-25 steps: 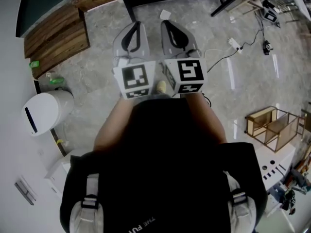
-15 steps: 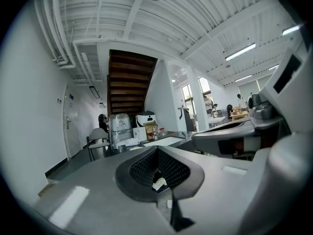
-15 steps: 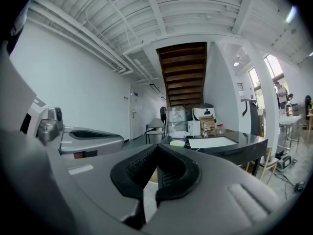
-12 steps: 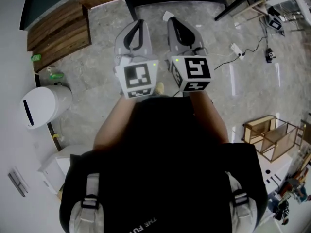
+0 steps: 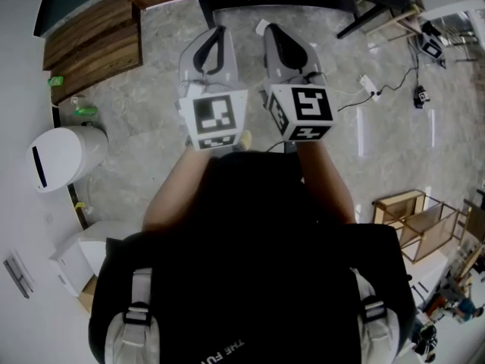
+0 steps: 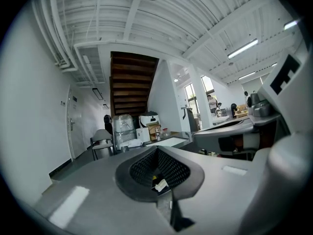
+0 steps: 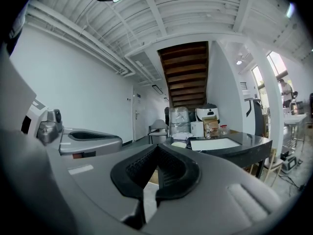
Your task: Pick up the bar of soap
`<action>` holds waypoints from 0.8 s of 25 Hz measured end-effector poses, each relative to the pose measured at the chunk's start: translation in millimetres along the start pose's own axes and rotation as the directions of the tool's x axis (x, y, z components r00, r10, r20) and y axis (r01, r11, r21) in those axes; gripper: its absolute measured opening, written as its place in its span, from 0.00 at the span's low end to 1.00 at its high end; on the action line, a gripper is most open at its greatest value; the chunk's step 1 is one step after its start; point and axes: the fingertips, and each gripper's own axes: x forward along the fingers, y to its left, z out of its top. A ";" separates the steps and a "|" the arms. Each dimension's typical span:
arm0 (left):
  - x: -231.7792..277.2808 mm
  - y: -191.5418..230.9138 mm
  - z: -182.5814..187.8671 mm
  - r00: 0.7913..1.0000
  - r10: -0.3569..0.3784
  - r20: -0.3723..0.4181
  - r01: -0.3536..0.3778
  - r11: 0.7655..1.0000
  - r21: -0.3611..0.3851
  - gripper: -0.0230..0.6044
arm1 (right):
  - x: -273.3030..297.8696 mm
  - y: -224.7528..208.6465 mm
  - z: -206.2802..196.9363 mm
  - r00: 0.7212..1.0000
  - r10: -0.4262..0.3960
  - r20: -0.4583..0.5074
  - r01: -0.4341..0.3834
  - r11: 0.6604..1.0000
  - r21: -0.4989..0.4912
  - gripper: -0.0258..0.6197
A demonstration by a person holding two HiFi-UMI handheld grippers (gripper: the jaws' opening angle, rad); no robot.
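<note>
Close under the head camera, the left gripper [image 5: 215, 30] and the right gripper [image 5: 271, 30] are held side by side over the grey marbled floor [image 5: 151, 108]. Each has its jaws pressed together on nothing (both gripper views show the dark pads meeting at the tip). Well ahead of them stands a dark table [image 7: 244, 148]. On its near end, just beside a flat white rectangle [image 7: 215, 143], lies the bar of soap [image 7: 178, 144]. It is a small, pale cream, rounded lump, well apart from both grippers and too far off to show more.
</note>
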 end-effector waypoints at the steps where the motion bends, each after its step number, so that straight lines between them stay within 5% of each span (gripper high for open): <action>1: 1.9 1.4 -1.3 1.000 0.001 -0.001 -0.001 1.000 -0.001 0.03 | 2.4 -0.5 0.0 1.000 -0.001 0.000 0.001 1.000 0.001 0.06; 20: 121.6 52.5 -15.6 0.999 -0.030 -0.013 0.029 0.999 -0.031 0.03 | 123.6 -36.4 -1.4 0.998 -0.035 -0.047 0.036 0.999 0.001 0.06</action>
